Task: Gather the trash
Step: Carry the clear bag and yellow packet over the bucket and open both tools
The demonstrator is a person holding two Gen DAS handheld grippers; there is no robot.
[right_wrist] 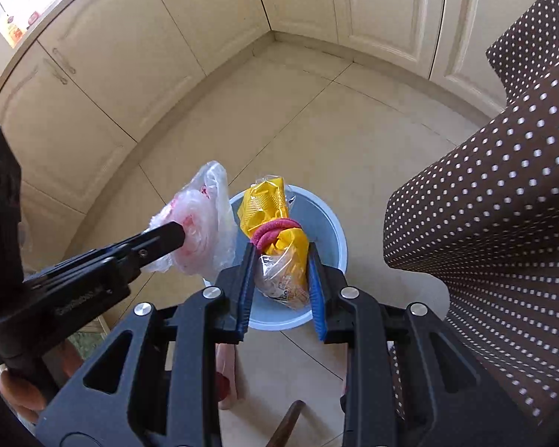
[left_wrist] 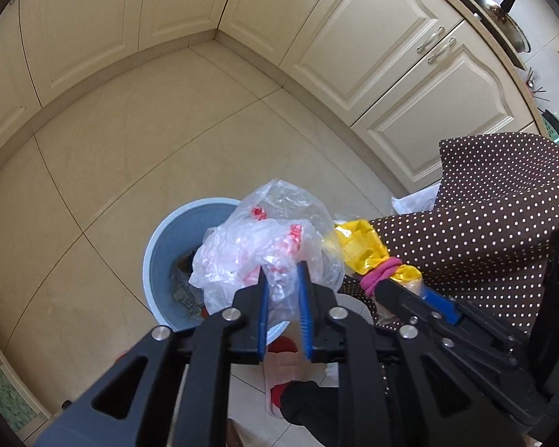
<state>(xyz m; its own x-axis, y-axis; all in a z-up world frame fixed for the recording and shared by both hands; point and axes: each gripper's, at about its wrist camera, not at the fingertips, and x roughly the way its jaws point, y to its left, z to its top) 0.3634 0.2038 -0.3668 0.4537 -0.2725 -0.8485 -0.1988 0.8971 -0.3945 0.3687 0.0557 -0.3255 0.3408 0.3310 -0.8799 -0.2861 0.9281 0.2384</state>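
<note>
In the left wrist view, the left gripper pinches a crumpled clear plastic bag above the blue trash bin. In the right wrist view, the right gripper clamps a yellow snack bag over the same bin.

The floor is laid with large pale beige tiles whose thin dark joints run diagonally under both grippers. A round light-blue bin stands directly on it, below and just ahead of the right gripper, and below and slightly left of the left gripper. Dark scraps lie in the bottom of the bin, too dim to identify. Past the bin, farther ahead of the grippers, the tiles run to a pale plinth at the foot of cream cabinet doors that meet in a corner. Beneath the grippers, a red and translucent slipper rests on the tiles.
</note>
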